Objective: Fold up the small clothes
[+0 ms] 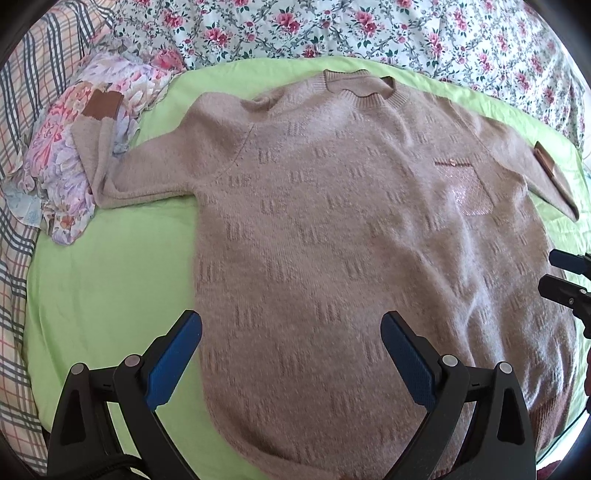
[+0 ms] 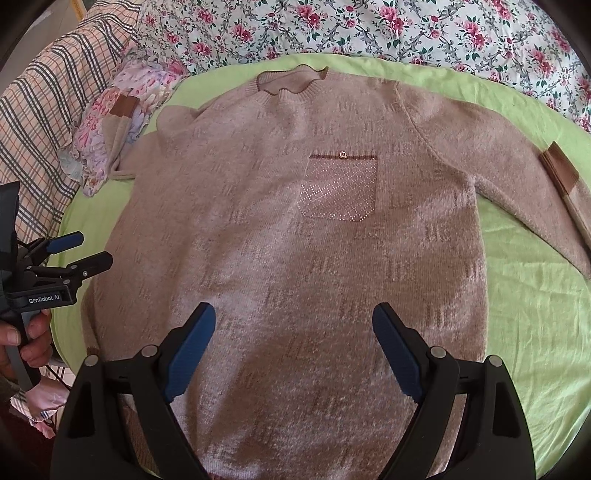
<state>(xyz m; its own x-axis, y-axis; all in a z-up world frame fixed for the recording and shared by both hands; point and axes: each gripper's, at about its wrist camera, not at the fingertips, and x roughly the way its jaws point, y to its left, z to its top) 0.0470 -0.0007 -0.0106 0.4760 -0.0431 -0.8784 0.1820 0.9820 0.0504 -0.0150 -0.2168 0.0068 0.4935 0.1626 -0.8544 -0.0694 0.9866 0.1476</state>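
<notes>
A beige knit sweater (image 1: 332, 229) lies spread flat, front up, on a light green sheet (image 1: 103, 288), neck at the far side. It has a sparkly chest pocket (image 2: 340, 188) and brown-cuffed sleeves (image 2: 559, 170). The left sleeve (image 1: 99, 147) drapes onto a floral cloth. My left gripper (image 1: 291, 328) is open and empty, above the sweater's lower left part. My right gripper (image 2: 293, 321) is open and empty above the lower middle of the sweater (image 2: 295, 258). Each gripper shows in the other's view, the right one at the right edge (image 1: 550, 271) and the left one at the left edge (image 2: 94, 245).
A bunched floral cloth (image 1: 74, 155) lies at the sheet's far left corner. A plaid blanket (image 1: 22, 110) runs along the left. A rose-print bedspread (image 1: 369, 26) lies beyond the sheet. A hand (image 2: 22, 339) holds the left gripper's handle.
</notes>
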